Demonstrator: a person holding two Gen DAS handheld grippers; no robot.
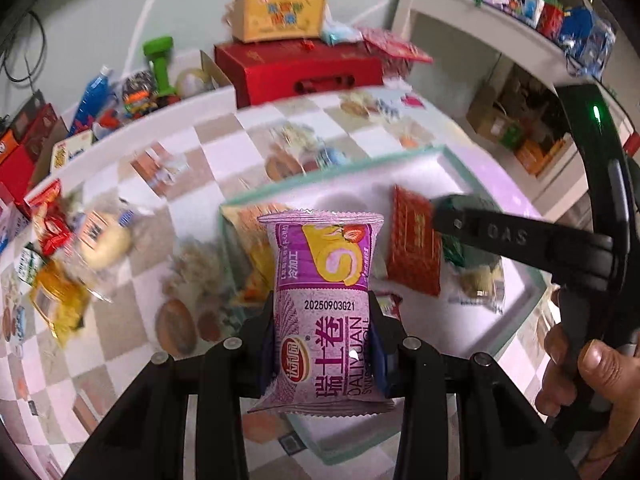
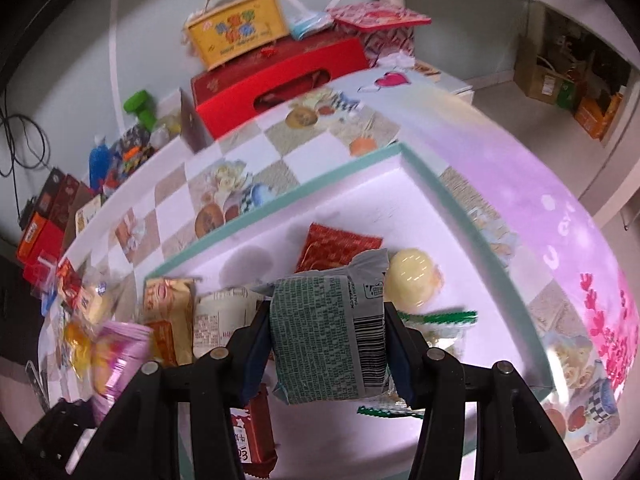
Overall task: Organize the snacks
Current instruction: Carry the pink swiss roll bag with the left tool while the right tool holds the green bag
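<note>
My left gripper [image 1: 322, 350] is shut on a purple Swiss-roll snack packet [image 1: 324, 280], held upright over the near-left rim of a shallow white tray with a mint-green rim [image 1: 340, 174]. My right gripper [image 2: 326, 354] is shut on a grey-green wrapped snack [image 2: 328, 332] above the same tray [image 2: 440, 184]. The left view shows the right gripper [image 1: 460, 222] from the side over the tray, with a hand [image 1: 580, 368] on its handle. In the tray lie a red packet [image 2: 338, 250], a pale round bun [image 2: 412, 276], an orange packet [image 2: 166, 300] and a white packet [image 2: 220, 316].
Loose snacks [image 1: 68, 248] lie blurred on the checked tablecloth [image 1: 132, 312] left of the tray. A red box [image 1: 304, 72] with a yellow bag [image 1: 280, 12] on top stands at the table's far edge. Bottles and boxes [image 1: 96, 100] lie on the floor beyond. A white shelf [image 1: 480, 12] rises at the far right.
</note>
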